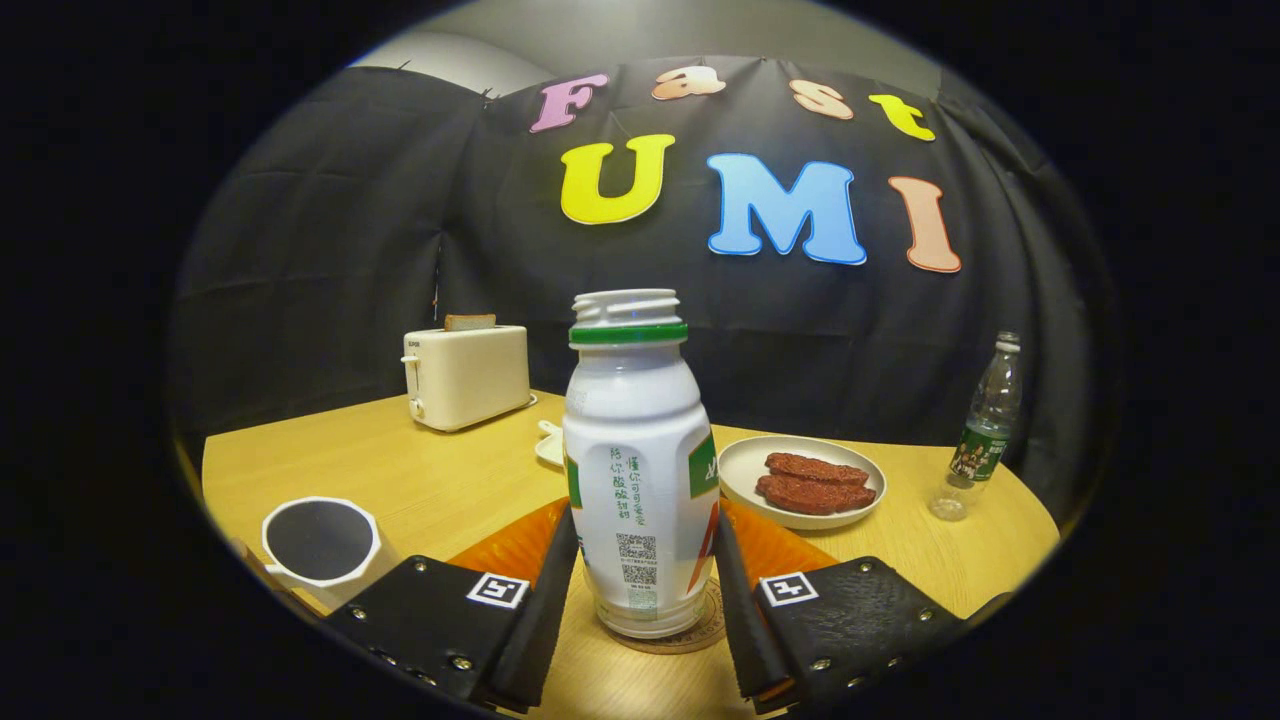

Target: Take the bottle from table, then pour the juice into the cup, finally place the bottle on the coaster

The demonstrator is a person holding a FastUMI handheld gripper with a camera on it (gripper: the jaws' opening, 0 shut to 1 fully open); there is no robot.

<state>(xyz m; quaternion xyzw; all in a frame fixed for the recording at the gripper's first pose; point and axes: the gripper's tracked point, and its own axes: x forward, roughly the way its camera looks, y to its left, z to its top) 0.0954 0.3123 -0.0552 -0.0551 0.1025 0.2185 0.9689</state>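
Observation:
A white juice bottle (pixel 640 470) with a green neck ring and no cap stands upright on a round coaster (pixel 700 632) on the wooden table. My gripper (pixel 643 545) has one finger on each side of the bottle's lower body, and both fingertips (pixel 560 560) lie against its sides. A white cup (pixel 320 545) with a dark inside stands to the left, just beyond the left finger.
An orange mat (pixel 510 545) lies behind the bottle. Beyond it are a white plate (pixel 740 465) with two reddish-brown slices, a small white dish (pixel 550 445), a white toaster (pixel 465 375) at the back left and a clear water bottle (pixel 985 430) at the right.

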